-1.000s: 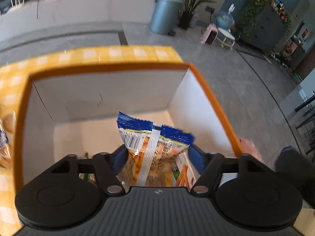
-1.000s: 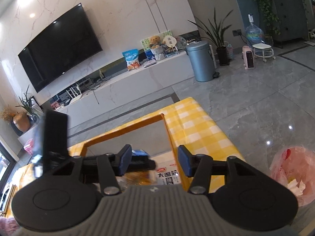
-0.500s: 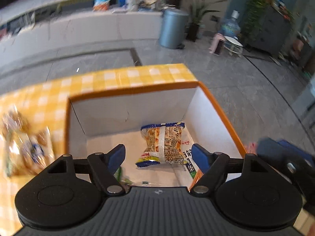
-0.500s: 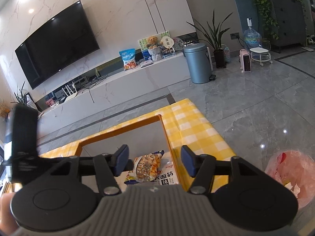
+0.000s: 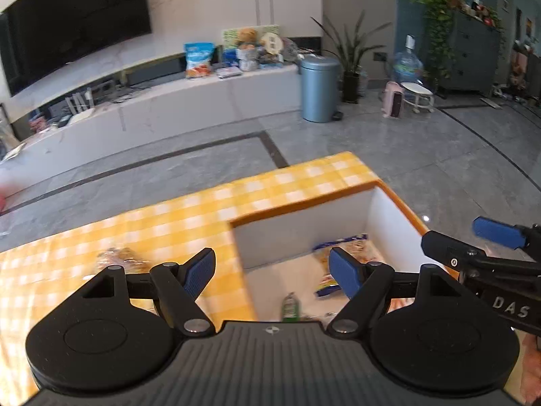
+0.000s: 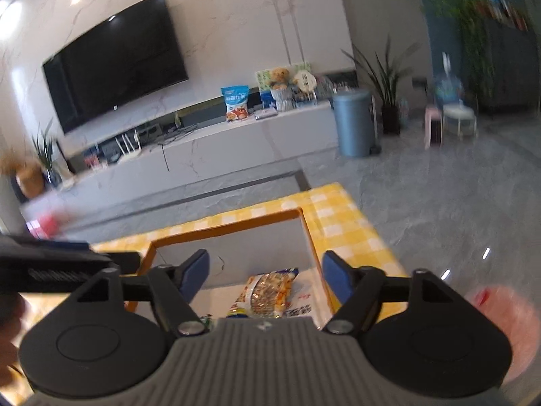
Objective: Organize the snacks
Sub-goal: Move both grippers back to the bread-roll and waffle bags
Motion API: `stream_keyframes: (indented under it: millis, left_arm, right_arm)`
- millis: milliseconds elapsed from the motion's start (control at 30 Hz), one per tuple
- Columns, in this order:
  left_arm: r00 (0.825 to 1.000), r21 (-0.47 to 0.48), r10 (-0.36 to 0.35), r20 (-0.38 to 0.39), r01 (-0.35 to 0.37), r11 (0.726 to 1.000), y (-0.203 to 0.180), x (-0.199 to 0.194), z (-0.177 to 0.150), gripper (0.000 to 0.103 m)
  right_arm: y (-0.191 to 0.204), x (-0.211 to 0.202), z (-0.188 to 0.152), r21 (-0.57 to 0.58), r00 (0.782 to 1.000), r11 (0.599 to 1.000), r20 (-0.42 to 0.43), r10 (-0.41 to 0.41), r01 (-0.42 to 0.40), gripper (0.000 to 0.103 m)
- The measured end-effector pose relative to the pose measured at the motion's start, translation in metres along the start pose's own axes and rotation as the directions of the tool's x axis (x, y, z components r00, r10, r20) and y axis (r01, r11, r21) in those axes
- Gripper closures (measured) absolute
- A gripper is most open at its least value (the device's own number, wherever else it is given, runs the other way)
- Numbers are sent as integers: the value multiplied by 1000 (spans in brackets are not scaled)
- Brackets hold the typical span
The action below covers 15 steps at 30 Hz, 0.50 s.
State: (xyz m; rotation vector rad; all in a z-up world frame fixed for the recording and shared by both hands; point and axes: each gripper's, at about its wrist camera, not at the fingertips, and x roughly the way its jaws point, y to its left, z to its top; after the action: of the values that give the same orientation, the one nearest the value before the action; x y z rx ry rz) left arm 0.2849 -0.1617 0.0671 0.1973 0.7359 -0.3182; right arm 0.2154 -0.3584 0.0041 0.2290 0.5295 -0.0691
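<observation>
Two grippers hang over an orange-rimmed white box (image 6: pixel 309 233) that sits on a yellow checked tablecloth (image 5: pixel 189 216). The left gripper (image 5: pixel 272 270) has its blue pads spread wide with nothing between them. The right gripper (image 6: pixel 265 275) has just been opening its jaws and holds nothing; its side shows the letters "DAS" in the left view. A snack packet (image 6: pixel 268 292) with a blue end lies on the box floor beside a white packet (image 6: pixel 301 306) with red and dark print too blurred to read. More wrapped snacks (image 5: pixel 121 257) lie on the cloth left of the box.
</observation>
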Motion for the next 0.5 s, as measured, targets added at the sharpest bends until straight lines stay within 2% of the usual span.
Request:
stream_keyframes:
  millis: [67,167,267,367,500]
  left_arm:
    - [999,2,27,20,-27,1000,10,-11,-2,13]
    - [997,-9,70,31,-70,997,28,-24,-6,13]
    - [992,-29,92,85,-90,996,43,-36,-10,13]
    - [989,-46,122,84,-118,992,59,-44,-12,13]
    - [988,-41,141,70,-138,990,79,-52,-19,13]
  right_arm:
    - [11,-3,1,-42,1000,999,9,6,-5,28]
    - [23,-6,6,-37,998,998,14,54,-54,27]
    - [38,-12,9,-64,995,994,32,93,-91,27]
    - [55,-16,9,-89,989,986,45,143,-139,22]
    - [81,-15,7,-103,974,970,32,224,-219,21]
